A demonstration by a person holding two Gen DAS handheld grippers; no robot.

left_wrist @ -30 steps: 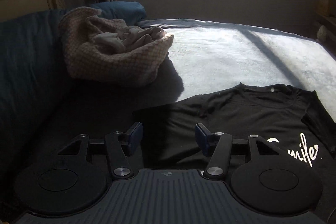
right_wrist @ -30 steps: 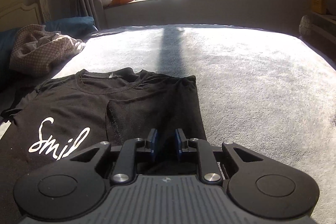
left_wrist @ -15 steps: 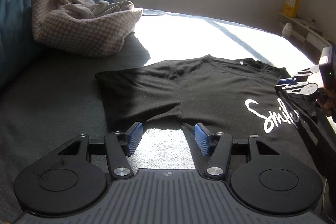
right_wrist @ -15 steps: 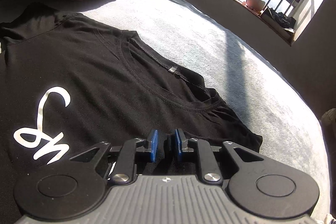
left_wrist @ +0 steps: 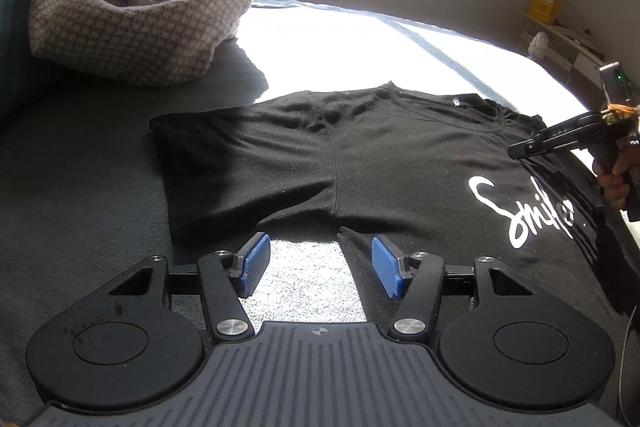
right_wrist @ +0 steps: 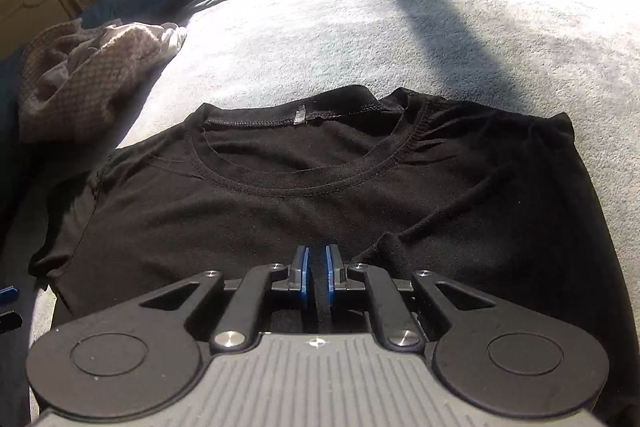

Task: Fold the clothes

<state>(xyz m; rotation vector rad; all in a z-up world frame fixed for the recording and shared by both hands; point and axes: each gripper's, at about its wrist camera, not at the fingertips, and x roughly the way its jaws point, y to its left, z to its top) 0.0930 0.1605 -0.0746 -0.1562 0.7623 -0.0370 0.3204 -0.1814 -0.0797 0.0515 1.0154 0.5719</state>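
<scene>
- A sunlit bedroom: a grey bed [left_wrist: 360,39] under a barred window carries everything, with strong shadow across its near side.
- Far beyond the left gripper [left_wrist: 320,265] and to its left, a checked blanket [left_wrist: 132,31] lies heaped with pale clothes on it, apparently unsorted and not yet folded.
- The left gripper's jaws stand well apart and empty, hovering over bare bed just short of the sleeve [left_wrist: 248,171] of the black T-shirt [left_wrist: 400,163]; the hem of that sleeve lies just ahead of the blue pads.
- The T-shirt lies face up, lettering showing, collar away from both grippers; its left sleeve is spread flat, so no fold shows on that side.
- On the right, the right gripper [right_wrist: 318,275] sits over the shirt body with jaws closing, nearly together; dark cloth appears pinched between the pads, and the left view shows fabric pulled taut up to them.
- Judged from this, folding of this shirt has barely begun.
</scene>
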